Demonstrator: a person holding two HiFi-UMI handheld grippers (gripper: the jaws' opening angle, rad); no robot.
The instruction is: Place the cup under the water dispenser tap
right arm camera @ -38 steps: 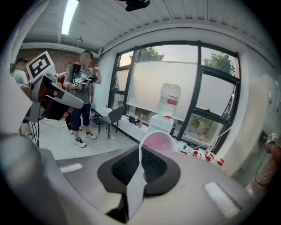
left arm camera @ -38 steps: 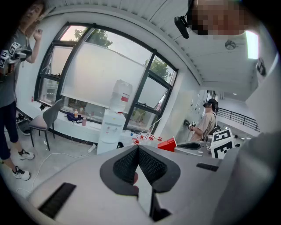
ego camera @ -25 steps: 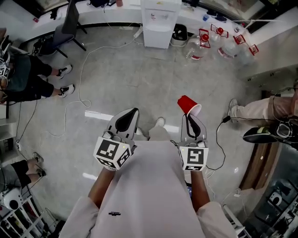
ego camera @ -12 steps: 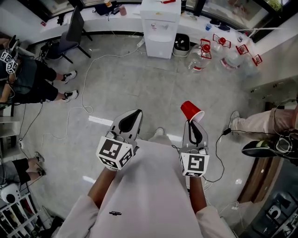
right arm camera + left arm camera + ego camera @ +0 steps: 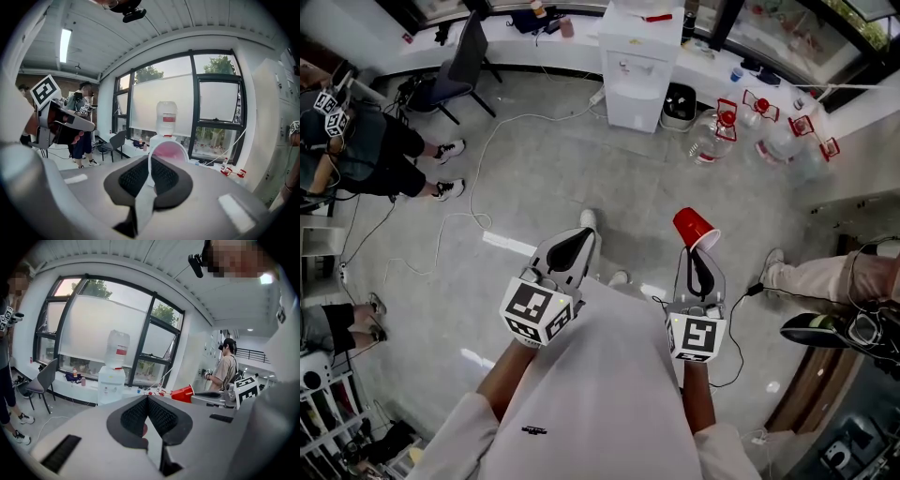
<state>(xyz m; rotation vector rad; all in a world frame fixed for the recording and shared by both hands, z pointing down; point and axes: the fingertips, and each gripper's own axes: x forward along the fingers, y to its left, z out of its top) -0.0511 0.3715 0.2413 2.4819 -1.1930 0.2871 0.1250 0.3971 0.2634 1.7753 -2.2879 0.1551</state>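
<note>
Dispenser (image 5: 635, 70) closer; R hand-held gripper (image 5: 696, 253) pinches cup (image 5: 695, 228) rim, L hand-held gripper (image 5: 579, 237) closed, empty.

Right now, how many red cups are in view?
1. The red cup is clamped by its rim in the right gripper, short of the water dispenser. No others show.

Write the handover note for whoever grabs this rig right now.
Left tongs: shut, empty.
Right tongs: shut on the rim of the red cup, tipped on its side, mouth facing back at the tongs.
Water dispenser: ahead across the floor.
Done: cup is in hand.
Left: carry it to the dispenser, stand it upright under a tap, release.
</note>
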